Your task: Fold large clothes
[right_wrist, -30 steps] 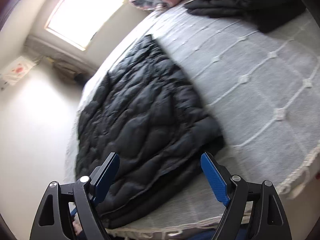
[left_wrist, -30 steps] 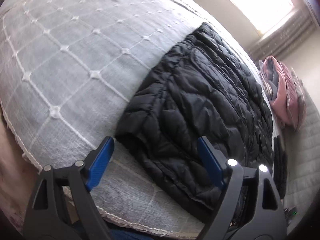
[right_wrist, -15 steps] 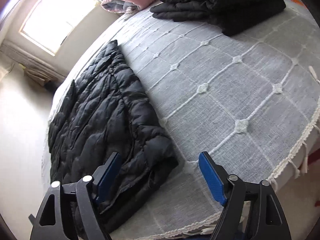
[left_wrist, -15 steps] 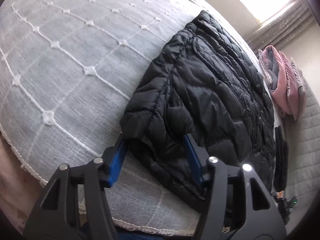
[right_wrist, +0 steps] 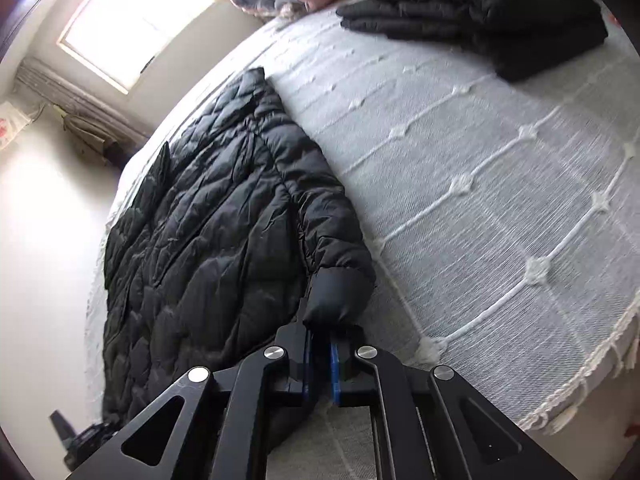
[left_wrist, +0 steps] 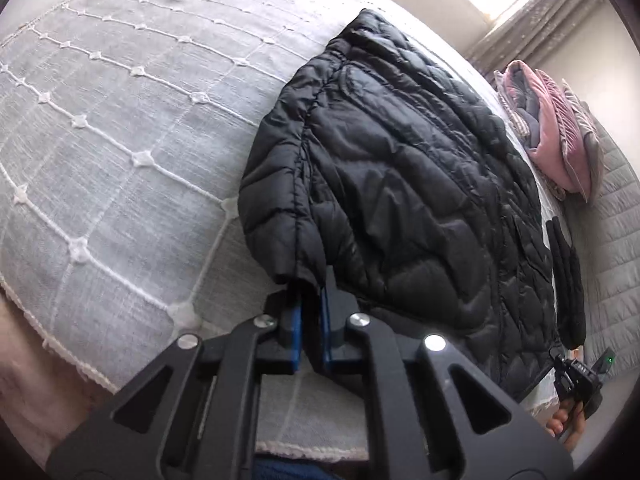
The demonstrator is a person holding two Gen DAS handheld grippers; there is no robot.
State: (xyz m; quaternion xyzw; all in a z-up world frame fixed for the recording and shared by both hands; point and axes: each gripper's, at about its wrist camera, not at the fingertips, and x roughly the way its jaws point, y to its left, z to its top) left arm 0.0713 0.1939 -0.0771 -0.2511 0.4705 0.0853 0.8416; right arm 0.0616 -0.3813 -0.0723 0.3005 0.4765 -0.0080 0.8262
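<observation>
A black quilted puffer jacket (left_wrist: 400, 184) lies spread on the grey bedspread (left_wrist: 100, 140). In the left wrist view my left gripper (left_wrist: 311, 300) has its jaws closing, and the blue pads pinch the jacket's near corner at the sleeve edge. In the right wrist view the jacket (right_wrist: 208, 248) stretches away towards the window. My right gripper (right_wrist: 320, 340) has its jaws closing too, and its pads clamp the sleeve cuff (right_wrist: 336, 300). The right gripper also shows small at the jacket's far hem (left_wrist: 576, 376), held by a hand.
Folded black clothes (right_wrist: 480, 12) lie at the far side of the bed, beside a pink and grey folded blanket (left_wrist: 556, 148). The bedspread's fringed edge (right_wrist: 580, 392) runs near both grippers. A bright window (right_wrist: 136, 16) is behind the bed.
Both grippers went from wide open to shut, each pinching an edge of the jacket. Both views have come in closer to the garment.
</observation>
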